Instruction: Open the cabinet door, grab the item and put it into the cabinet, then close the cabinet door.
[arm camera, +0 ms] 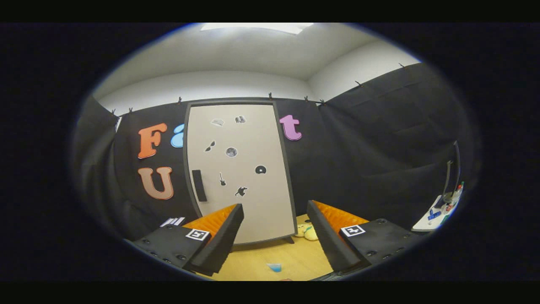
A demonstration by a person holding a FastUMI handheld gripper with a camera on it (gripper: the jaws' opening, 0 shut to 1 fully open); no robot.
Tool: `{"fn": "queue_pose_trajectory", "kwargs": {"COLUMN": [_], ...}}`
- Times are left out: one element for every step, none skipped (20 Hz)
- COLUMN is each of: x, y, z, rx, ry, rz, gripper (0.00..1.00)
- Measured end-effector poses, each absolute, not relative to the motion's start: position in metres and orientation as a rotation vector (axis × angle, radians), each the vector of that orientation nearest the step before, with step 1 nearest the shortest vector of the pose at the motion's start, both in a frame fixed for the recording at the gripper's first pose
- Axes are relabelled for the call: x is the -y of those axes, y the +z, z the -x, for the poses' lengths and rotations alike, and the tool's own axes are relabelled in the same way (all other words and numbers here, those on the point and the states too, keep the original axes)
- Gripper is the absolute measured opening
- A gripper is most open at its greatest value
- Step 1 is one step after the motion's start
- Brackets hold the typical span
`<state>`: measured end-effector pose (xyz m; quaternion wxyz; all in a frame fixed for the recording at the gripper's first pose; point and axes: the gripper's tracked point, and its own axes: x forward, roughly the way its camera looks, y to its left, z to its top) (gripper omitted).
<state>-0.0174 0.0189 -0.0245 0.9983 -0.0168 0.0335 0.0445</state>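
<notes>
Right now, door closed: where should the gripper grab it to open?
Probably the dark vertical handle near the left edge of the cabinet door. Come straight on, fingers either side of the bar. The gripper is open, with nothing between its fingers.

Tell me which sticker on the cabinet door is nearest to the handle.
The small guitar-shaped sticker, just right of the dark handle on the closed door. The other stickers sit higher or farther right. The open gripper holds nothing.

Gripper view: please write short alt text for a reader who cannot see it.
A closed cabinet door with small stickers and a dark handle stands ahead of the open gripper, whose fingers hold nothing. A yellow soft toy lies on the wooden table beside the cabinet.
</notes>
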Motion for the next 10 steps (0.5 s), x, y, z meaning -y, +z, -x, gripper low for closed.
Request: {"fn": "queue_pose_trajectory", "kwargs": {"x": [-0.025, -0.031, -0.036, -0.045, -0.060, -0.079, -0.098, -0.117, -0.139, -0.157], "y": [-0.028, -0.030, -0.034, -0.039, -0.044, -0.047, -0.049, -0.050, -0.052, -0.054], "z": [0.015, 0.013, 0.008, 0.000, -0.008, -0.017, -0.028, -0.039, -0.051, -0.063], "rx": [-0.077, -0.081, -0.086, -0.099, -0.114, -0.123, -0.131, -0.135, -0.133, -0.139], "ry": [0.105, 0.113, 0.117, 0.121, 0.140, 0.171, 0.200, 0.227, 0.256, 0.282], "rz": [0.035, 0.035, 0.039, 0.046, 0.053, 0.065, 0.084, 0.104, 0.118, 0.129], "gripper": [0.97, 0.97, 0.97, 0.97, 0.97, 0.97, 0.97, 0.97, 0.97, 0.98]}}
